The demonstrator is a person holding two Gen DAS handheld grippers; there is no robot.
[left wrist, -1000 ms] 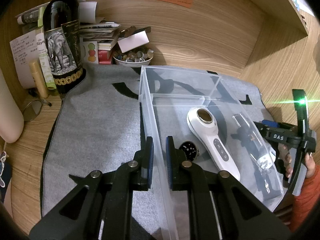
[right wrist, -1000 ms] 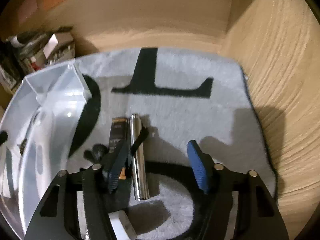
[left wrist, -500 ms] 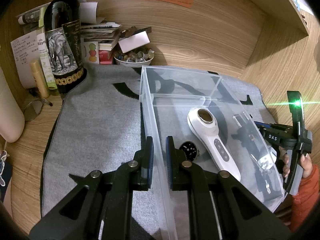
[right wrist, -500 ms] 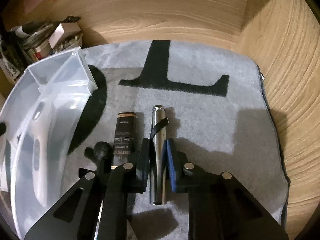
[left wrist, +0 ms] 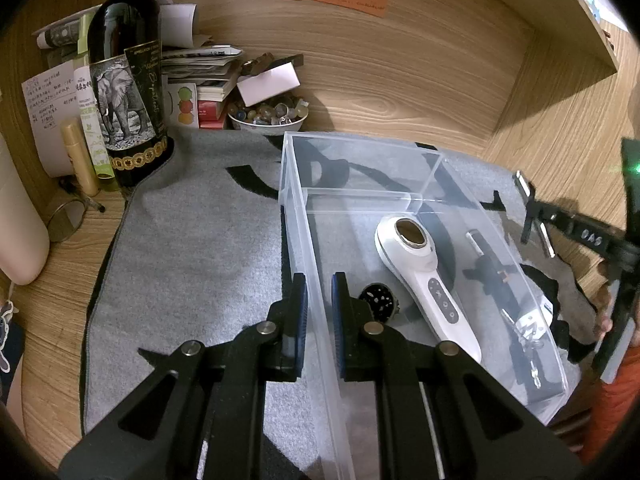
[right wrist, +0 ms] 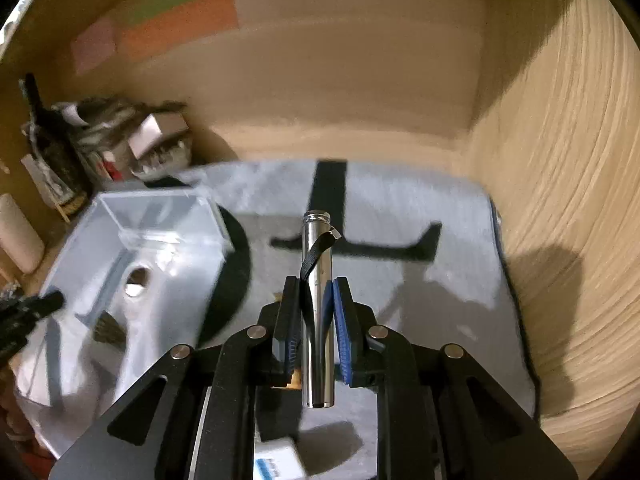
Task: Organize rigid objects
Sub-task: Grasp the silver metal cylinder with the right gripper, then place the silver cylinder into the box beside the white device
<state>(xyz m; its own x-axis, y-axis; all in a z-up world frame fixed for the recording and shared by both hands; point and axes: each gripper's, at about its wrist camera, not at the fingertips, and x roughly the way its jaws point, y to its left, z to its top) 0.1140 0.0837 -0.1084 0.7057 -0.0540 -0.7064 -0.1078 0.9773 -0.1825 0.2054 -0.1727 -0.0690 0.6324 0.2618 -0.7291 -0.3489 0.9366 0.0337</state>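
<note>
My left gripper (left wrist: pixel 319 286) is shut on the left wall of a clear plastic bin (left wrist: pixel 304 216) on the grey mat. In the bin lie a white handheld device (left wrist: pixel 424 276), a small round black piece (left wrist: pixel 378 300) and a slim dark tool (left wrist: pixel 496 272). My right gripper (right wrist: pixel 317 292) is shut on a silver metal cylinder (right wrist: pixel 318 252) with a black wrist strap, held lifted above the mat, to the right of the bin (right wrist: pixel 132 264). The right gripper also shows in the left wrist view (left wrist: pixel 536 216), beyond the bin's right wall.
A wine bottle (left wrist: pixel 124 80), papers, books and a bowl of small stones (left wrist: pixel 268 118) crowd the back left corner. Wooden walls close the back and right. A white box (right wrist: pixel 276 460) lies on the mat under the right gripper.
The right gripper closed on the silver cylinder and has now lifted it off the mat. The left gripper has stayed clamped on the bin wall.
</note>
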